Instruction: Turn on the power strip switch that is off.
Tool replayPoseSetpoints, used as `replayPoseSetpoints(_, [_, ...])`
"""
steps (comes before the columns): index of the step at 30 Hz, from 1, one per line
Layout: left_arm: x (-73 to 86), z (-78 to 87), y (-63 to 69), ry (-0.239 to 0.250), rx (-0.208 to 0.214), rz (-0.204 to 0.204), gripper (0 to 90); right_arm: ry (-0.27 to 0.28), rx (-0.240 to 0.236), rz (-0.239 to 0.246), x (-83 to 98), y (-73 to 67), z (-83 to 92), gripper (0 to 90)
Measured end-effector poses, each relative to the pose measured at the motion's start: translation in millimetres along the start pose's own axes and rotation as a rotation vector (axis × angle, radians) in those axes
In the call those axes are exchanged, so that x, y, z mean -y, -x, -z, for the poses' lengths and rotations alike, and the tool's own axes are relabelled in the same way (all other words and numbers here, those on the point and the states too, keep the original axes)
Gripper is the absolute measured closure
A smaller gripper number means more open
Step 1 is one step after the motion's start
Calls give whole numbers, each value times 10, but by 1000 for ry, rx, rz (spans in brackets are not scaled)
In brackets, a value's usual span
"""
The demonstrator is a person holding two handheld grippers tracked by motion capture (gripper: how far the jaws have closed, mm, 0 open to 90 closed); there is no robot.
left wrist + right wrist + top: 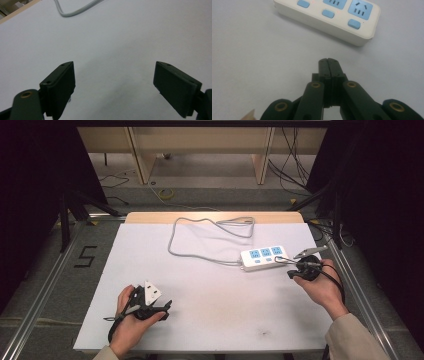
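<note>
The only writing that can be read is a dark "5" (86, 256) marked on the grey floor to the left of the table; the power strip (264, 257) carries no legible brand, just three blue socket faces with a blue button before each. It lies toward the far right of the white table top (210, 315), and its grey cord (200, 240) loops away toward the far edge and back. The right gripper (294, 268) sits just beside the strip's right end, apart from it, near the right edge of the table. The right gripper view gives what the high view cannot: the two black jaws pressed flat together with nothing between them, the right gripper (328, 61) pointing at bare table just short of the power strip (329, 17). The left gripper (165, 309) rests near the front edge, well apart from the strip; in its own view the left gripper (113, 82) stands wide open and empty over plain white surface, with a bend of the cord (75, 10) far ahead. Between the two hands the table top lies broad and bare
</note>
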State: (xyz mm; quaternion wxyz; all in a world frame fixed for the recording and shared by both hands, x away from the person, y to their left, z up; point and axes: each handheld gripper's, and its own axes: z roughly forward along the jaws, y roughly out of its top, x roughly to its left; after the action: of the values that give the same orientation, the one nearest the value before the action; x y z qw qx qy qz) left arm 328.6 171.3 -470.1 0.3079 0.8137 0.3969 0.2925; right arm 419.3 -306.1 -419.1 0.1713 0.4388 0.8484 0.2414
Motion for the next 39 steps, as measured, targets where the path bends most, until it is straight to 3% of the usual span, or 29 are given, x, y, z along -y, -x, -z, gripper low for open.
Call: replayPoseSetpoints(39, [-2,-4,5,2,1,0,179,-42,25,-11,-384,237,-193,900])
